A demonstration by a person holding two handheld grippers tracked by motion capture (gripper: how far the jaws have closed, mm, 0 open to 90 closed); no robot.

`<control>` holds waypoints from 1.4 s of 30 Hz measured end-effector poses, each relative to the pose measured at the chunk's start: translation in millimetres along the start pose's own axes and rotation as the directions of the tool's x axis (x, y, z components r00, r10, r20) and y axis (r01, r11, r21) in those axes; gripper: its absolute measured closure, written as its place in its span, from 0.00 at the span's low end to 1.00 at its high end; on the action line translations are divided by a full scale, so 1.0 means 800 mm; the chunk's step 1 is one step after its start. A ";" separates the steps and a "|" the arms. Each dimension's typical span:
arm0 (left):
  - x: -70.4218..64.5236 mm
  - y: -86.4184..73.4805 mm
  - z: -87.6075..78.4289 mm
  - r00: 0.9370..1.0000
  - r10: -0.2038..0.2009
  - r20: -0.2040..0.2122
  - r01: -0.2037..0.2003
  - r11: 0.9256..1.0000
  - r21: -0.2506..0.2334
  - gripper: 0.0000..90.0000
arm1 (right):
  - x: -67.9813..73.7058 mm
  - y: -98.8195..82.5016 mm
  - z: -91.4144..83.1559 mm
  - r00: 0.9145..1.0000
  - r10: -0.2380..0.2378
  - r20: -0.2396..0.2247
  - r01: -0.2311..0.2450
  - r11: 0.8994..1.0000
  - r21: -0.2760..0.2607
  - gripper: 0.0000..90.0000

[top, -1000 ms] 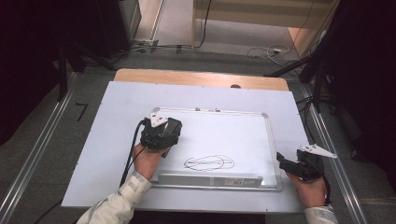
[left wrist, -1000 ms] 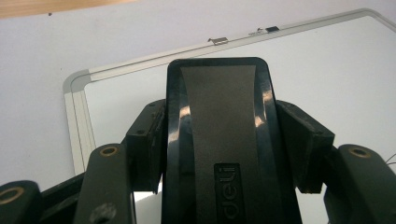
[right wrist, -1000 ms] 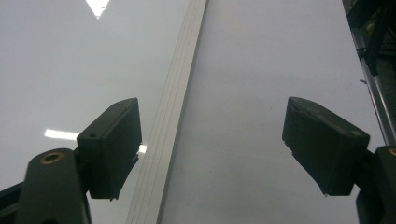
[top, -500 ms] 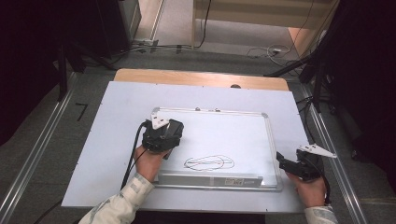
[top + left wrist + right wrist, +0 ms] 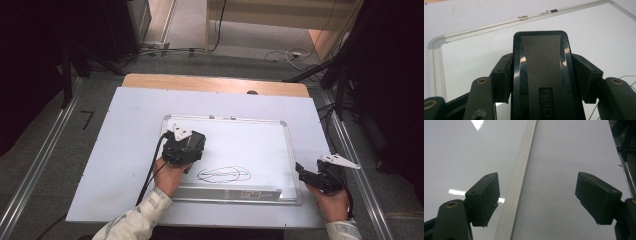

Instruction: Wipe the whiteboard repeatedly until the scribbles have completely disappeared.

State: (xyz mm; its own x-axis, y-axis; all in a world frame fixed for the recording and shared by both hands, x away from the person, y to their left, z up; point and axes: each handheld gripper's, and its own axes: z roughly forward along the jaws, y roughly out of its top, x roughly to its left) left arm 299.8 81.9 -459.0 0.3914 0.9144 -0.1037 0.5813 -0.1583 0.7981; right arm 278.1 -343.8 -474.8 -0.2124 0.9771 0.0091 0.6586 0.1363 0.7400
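Note:
A white whiteboard (image 5: 250,140) with a silver frame lies on the table, a thin scribbled oval (image 5: 223,174) near its front edge. My left gripper (image 5: 185,145) hovers over the board's left part, just left of the scribble. It is shut on a black eraser (image 5: 541,50) with a grey felt face, the pads (image 5: 504,75) pressing both its sides. My right gripper (image 5: 302,172) rests at the board's right front corner. In the right gripper view it (image 5: 541,195) stands open over the board's frame (image 5: 520,182), nothing between its jaws.
The board lies on a pale sheet (image 5: 125,150) covering the table, with a wooden strip (image 5: 215,84) at the far edge. Metal rails (image 5: 40,165) run along both sides. Cables (image 5: 285,54) lie on the floor beyond.
My left gripper has slid a little to the right with the eraser, closer to the scribble. The right gripper has stayed where it was.

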 end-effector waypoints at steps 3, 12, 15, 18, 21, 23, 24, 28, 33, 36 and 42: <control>-0.010 -0.002 0.006 1.000 0.017 0.008 -0.017 1.000 0.011 0.44 | 0.000 0.000 0.001 1.000 0.002 -0.001 -0.002 1.000 0.001 0.20; -0.017 0.001 0.017 0.999 0.037 -0.004 -0.037 0.999 0.018 0.44 | 0.000 0.000 0.001 1.000 -0.001 -0.002 0.001 1.000 0.001 0.20; -0.016 0.002 0.024 0.999 0.033 -0.009 -0.032 0.999 0.028 0.44 | 0.001 0.001 0.001 1.000 -0.005 -0.003 0.005 1.000 0.001 0.20; -0.015 0.001 0.028 0.999 0.031 -0.010 -0.030 0.999 0.032 0.44 | 0.001 0.001 0.002 1.000 -0.002 -0.001 0.002 1.000 0.002 0.20; -0.018 0.001 0.029 0.999 0.036 -0.011 -0.036 0.999 0.035 0.44 | 0.001 0.001 0.002 1.000 -0.003 -0.001 0.003 1.000 0.003 0.20; -0.020 0.001 0.028 0.999 0.047 -0.005 -0.046 0.998 0.039 0.44 | 0.001 0.001 0.002 1.000 -0.006 -0.002 0.006 1.000 0.002 0.20; -0.021 0.001 0.028 0.999 0.050 0.002 -0.050 0.998 0.041 0.44 | 0.001 0.001 0.002 1.000 -0.006 -0.002 0.006 1.000 0.002 0.20; -0.025 -0.001 0.029 0.997 0.074 0.024 -0.076 0.995 0.061 0.44 | 0.002 0.001 0.002 1.000 -0.005 -0.001 0.005 1.000 0.002 0.20; -0.032 -0.006 0.038 0.994 0.107 0.036 -0.110 0.989 0.098 0.44 | 0.002 0.001 0.002 1.000 -0.008 -0.002 0.008 1.000 0.002 0.20; -0.033 -0.008 0.041 0.993 0.110 0.042 -0.114 0.987 0.116 0.44 | 0.002 0.001 0.002 1.000 -0.007 -0.003 0.007 1.000 0.002 0.20; -0.037 -0.011 0.045 0.990 0.134 0.053 -0.140 0.980 0.142 0.44 | 0.002 0.001 0.002 1.000 -0.008 -0.003 0.008 1.000 0.003 0.20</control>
State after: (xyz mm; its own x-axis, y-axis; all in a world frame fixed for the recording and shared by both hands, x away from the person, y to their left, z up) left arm 308.7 42.6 -484.7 0.5032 0.8637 -0.0272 0.6161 -0.3365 0.7121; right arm 279.5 -342.1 -475.7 -0.2200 0.9755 0.0051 0.6592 0.1448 0.7379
